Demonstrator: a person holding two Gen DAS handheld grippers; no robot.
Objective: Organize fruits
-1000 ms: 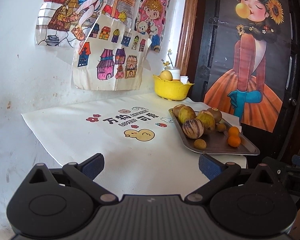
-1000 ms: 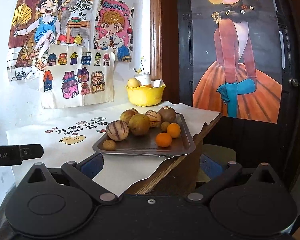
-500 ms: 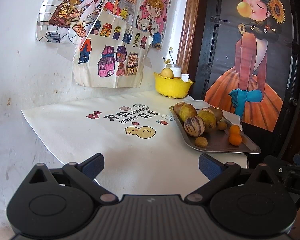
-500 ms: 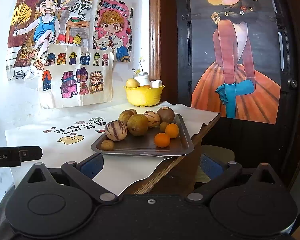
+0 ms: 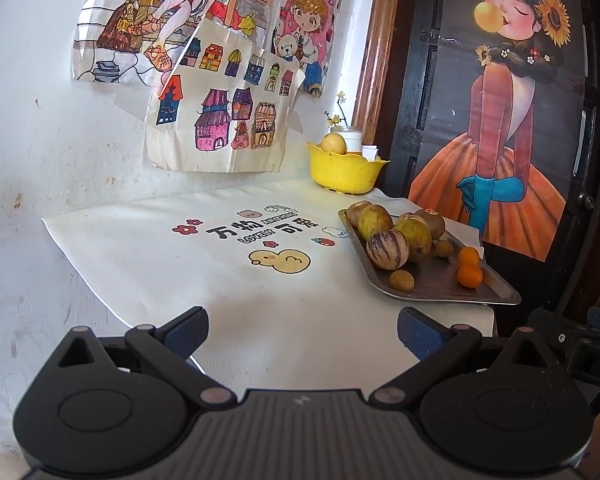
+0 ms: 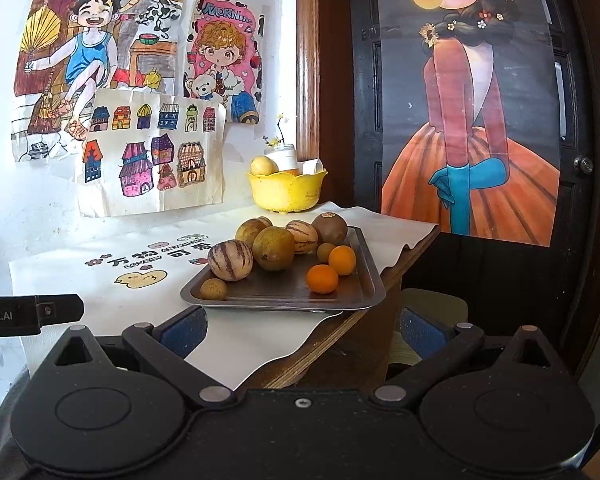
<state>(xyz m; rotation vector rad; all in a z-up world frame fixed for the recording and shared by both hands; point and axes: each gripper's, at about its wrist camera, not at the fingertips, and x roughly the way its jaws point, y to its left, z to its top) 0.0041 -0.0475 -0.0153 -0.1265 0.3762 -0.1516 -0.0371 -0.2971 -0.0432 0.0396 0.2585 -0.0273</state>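
Note:
A metal tray (image 6: 364, 280) (image 5: 432, 286) sits near the table's right edge with several fruits: a striped melon (image 6: 230, 260) (image 5: 387, 249), green-brown pears (image 6: 276, 248), a kiwi (image 6: 329, 228), two small oranges (image 6: 322, 279) (image 5: 469, 276) and a small brown fruit (image 6: 214, 290). A yellow bowl (image 6: 286, 192) (image 5: 345, 171) at the back holds a pale fruit (image 6: 263, 166). My left gripper (image 5: 302, 330) is open over the white mat, left of the tray. My right gripper (image 6: 302, 330) is open in front of the tray, off the table's corner. Neither holds anything.
A white printed mat (image 5: 204, 264) covers the table. Drawings hang on the white wall (image 5: 40, 140) behind. A dark door with a large poster (image 6: 472, 120) stands right of the table. The left gripper's body (image 6: 28, 314) shows at the right view's left edge.
Both views have shifted slightly, the tray sitting a little nearer and lower in each. Both grippers stay open and empty.

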